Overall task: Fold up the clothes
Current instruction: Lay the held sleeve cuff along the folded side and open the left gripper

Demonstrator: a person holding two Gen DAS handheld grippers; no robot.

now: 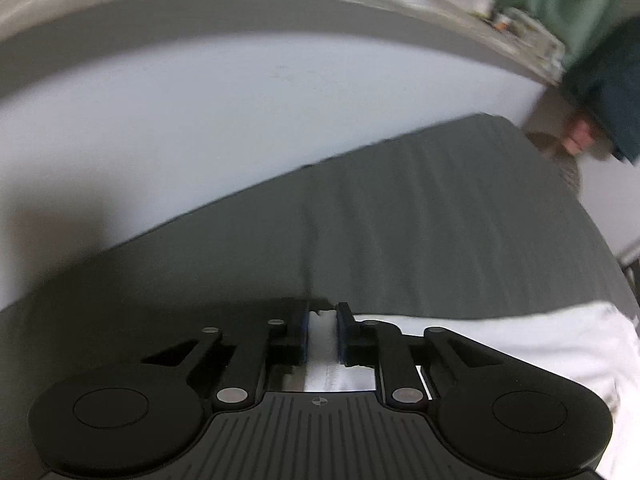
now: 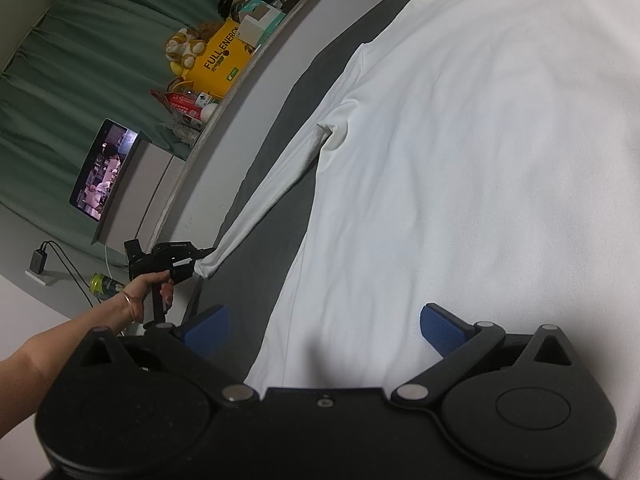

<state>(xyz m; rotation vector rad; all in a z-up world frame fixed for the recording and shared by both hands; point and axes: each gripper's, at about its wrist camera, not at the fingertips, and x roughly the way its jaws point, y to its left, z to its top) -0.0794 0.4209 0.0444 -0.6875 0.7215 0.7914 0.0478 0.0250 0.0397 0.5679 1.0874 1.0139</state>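
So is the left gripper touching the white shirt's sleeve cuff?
Touching. In the right wrist view the left gripper is pinched on the sleeve cuff; the left wrist view shows white fabric between its nearly closed jaws.

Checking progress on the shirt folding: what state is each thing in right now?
White shirt: spread flat on the dark sheet, unfolded.
Sleeve: stretched straight out, cuff pinched.
Left gripper: shut on the sleeve cuff.
Right gripper: open, over the shirt hem, holding nothing.
Screen: on, showing a picture.
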